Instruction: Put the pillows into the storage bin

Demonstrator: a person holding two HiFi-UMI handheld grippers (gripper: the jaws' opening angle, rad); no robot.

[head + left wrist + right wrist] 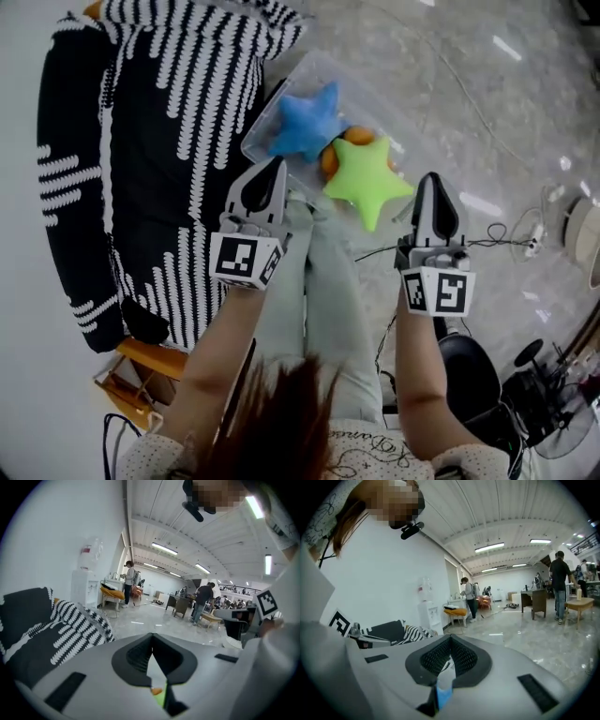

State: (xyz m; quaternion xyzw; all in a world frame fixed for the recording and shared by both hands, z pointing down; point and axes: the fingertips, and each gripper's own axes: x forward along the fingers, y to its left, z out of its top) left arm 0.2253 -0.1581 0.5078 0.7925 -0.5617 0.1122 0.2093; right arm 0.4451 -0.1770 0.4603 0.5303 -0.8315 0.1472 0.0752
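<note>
A clear storage bin [388, 101] stands on the floor ahead of me. In it lie a blue star pillow [305, 122], a green star pillow [364, 178] and an orange pillow [357, 137] mostly hidden under the green one. One point of the green star sticks out past the bin's near rim. My left gripper [274, 165] is raised above the bin's near left side, shut and empty. My right gripper [431, 179] is held up to the right of the green star, also shut with nothing in it. In the left gripper view [151, 637] and the right gripper view [449, 640] the jaws meet.
A black cover with white stripes [141, 141] lies over the seat left of the bin. An orange stool [150, 364] is near my left. Cables [506, 234], a black chair [469, 375] and a fan [562, 431] stand at the right. People and a water dispenser [84, 585] are far off.
</note>
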